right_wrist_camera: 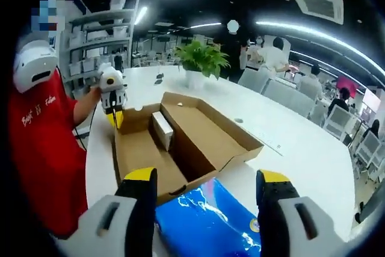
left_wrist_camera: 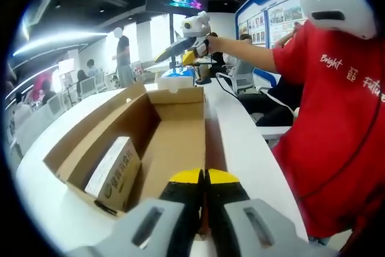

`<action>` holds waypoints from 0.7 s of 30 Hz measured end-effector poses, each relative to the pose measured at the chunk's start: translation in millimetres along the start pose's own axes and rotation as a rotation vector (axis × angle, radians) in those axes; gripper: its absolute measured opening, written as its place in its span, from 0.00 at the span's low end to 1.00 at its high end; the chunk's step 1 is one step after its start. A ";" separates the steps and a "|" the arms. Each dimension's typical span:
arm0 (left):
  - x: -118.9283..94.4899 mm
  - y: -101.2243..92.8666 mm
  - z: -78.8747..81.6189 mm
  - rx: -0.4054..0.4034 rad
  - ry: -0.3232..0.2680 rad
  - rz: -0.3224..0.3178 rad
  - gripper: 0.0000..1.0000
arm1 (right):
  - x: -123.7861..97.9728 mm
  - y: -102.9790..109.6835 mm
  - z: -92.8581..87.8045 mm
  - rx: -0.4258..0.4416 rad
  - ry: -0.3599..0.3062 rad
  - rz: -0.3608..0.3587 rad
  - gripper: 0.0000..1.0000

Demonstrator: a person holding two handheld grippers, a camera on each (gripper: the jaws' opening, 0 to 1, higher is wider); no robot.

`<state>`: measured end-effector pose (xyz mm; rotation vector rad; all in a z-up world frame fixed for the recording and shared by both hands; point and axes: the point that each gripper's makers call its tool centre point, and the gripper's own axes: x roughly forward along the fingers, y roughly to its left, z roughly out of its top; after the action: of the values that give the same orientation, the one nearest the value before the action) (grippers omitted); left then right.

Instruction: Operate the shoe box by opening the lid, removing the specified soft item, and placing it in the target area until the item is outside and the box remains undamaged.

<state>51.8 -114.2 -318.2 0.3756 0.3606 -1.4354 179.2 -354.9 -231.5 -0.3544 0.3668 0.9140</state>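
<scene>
The brown cardboard shoe box stands open on the white table, its lid folded out flat to one side. A small white carton leans inside against the lid-side wall, also seen as the carton. My left gripper is shut at the box's near end, nothing visible between its yellow tips. My right gripper is open wide at the other end of the box. A blue soft item lies on the table under and between its jaws, outside the box. A person in red holds both grippers.
A potted plant stands on the table beyond the box. The person's red-shirted body is close along one table edge. Chairs and several people fill the room behind.
</scene>
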 end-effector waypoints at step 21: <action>0.9 -3.9 2.9 -0.009 0.000 0.001 0.01 | 4.5 -1.9 37.1 0.026 -0.124 -0.144 0.55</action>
<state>48.0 -116.7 -316.1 0.3685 0.3660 -1.4321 189.0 -336.3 -200.6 -0.2946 0.2364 0.7855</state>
